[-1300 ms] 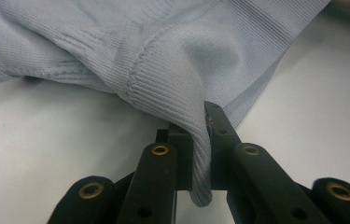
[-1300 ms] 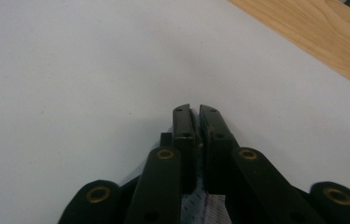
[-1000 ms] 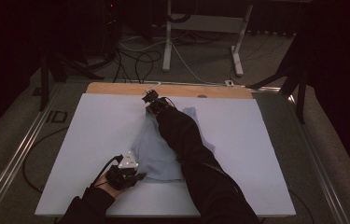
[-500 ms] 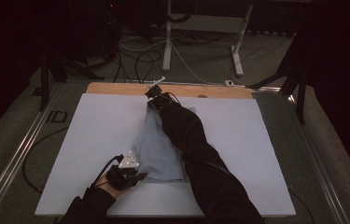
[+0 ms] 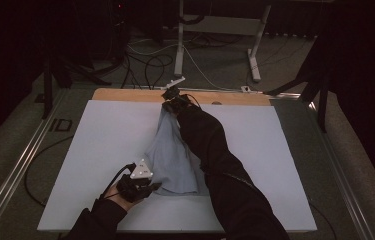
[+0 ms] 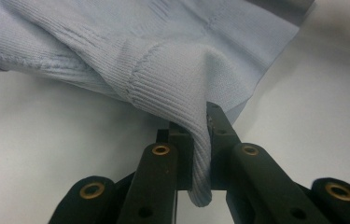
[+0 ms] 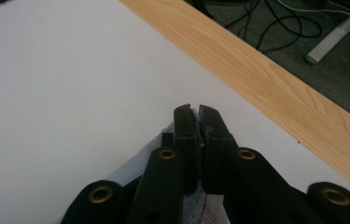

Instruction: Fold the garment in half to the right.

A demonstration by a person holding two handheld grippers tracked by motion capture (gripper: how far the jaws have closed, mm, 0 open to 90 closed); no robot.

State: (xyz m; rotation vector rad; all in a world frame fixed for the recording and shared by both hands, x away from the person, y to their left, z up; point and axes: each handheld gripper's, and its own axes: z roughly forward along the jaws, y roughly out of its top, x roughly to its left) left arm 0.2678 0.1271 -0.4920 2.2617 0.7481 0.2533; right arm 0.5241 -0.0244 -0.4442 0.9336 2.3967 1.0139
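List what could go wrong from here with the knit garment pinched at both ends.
1. The left gripper pinches just a thin ribbed fold of the light blue garment; it may slip free under tension.
2. The right gripper holds the far end near the wooden strip; more pull could stretch the knit.

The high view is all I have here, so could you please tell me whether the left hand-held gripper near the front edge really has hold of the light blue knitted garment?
Observer: Yes. In the left gripper view, the left hand-held gripper is shut on a ribbed edge of the light blue knitted garment.
Operator: Thank you. And the far one?
Observer: In the right gripper view, the right hand-held gripper is shut on a thin fold of it.
Operator: What lies beyond that one?
Observer: The white table cover, then a light wooden strip.
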